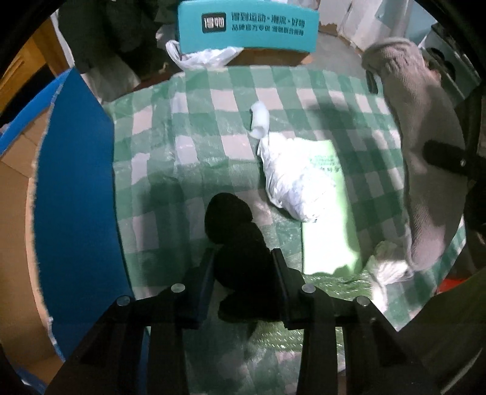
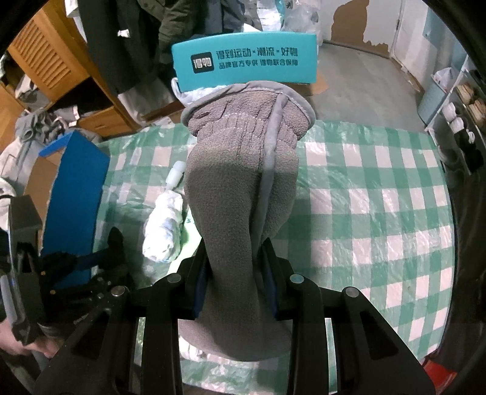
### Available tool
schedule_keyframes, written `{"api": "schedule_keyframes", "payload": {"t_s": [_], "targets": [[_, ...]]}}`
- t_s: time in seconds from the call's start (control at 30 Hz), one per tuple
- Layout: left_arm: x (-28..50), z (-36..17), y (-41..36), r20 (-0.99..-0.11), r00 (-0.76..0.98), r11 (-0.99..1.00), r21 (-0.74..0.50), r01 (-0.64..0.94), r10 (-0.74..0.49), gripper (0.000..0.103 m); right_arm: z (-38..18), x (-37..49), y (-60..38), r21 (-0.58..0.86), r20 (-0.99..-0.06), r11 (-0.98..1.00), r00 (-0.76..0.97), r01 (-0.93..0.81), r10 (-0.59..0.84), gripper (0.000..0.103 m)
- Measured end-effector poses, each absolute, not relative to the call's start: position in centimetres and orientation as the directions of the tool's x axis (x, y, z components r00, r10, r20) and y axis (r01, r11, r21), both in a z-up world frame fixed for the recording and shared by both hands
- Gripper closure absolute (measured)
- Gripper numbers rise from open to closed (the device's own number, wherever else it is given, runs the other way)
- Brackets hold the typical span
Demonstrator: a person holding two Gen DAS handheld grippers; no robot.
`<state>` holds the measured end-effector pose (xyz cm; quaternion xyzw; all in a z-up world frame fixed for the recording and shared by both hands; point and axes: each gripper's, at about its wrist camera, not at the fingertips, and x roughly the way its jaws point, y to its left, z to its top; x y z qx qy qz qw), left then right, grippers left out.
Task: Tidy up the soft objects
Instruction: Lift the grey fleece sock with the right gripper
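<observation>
Landmark for this record: the green-and-white checked cloth [image 1: 212, 100] covering the counter.

Off the cloth's left edge stands a blue cardboard box [image 1: 76, 182], its open brown interior turned away from the cloth.

On the near-left part of the cloth, just beside the box, the left claw [image 1: 243, 267] points steeply down. A black soft item [image 1: 234, 231], of a kind that cannot be told, sits between its two fingers, and both pads press on its sides; the claw is clenched on it. The upper end of the item protrudes beyond the fingertips and its lower end lies on the cloth. In the right wrist view the same claw [image 2: 117, 240] appears at the cloth's left edge, against the blue box [image 2: 76, 194].

Toward the middle of the cloth lies a small white crumpled piece [image 1: 259, 118]. Just nearer than it rests a white crumpled plastic bag [image 1: 291, 173], lying on a pale green flat sheet [image 1: 328, 231].

Beyond the cloth's far edge stands a teal box with white printed characters [image 1: 247, 25], with a white plastic bag [image 1: 203, 56] at its foot.

Over the right part of the cloth, the right claw [image 2: 234, 264] is clamped on a grey fleece glove [image 2: 243, 182]. The pads pinch it low down, and the cuff with its grey piping stands up beyond the fingertips. The glove is off the cloth. In the left wrist view the grey glove [image 1: 419, 145] hangs above the cloth's right edge.
</observation>
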<state>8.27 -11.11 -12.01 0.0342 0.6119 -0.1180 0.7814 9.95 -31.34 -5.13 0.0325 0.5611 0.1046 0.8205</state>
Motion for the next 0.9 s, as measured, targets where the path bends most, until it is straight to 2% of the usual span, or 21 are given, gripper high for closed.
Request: {"api": "schedule_keyframes", "payload": {"t_s": [0.3, 0.8, 0.9], "targets": [[6.4, -7.7, -9.8, -0.941, 0.302, 0.967, -0.079, 0.244, -0.153, 0.067, -3.3, 8.5, -30.3, 0.186, -0.896, 0.967, 0.374, -0.174, 0.239, 0.073], [6.9, -6.3, -8.0, -0.921, 0.327, 0.97, -0.159, 0.186, -0.213, 0.067, -2.9, 8.0, -27.8, 0.198, -0.889, 0.952, 0.366, -0.232, 0.274, 0.073], [7.1, -6.0, -7.8, -0.916, 0.338, 0.97, -0.165, 0.177, -0.218, 0.067, -3.0, 7.9, -27.5, 0.238, -0.883, 0.941, 0.351, -0.238, 0.312, 0.073]]}}
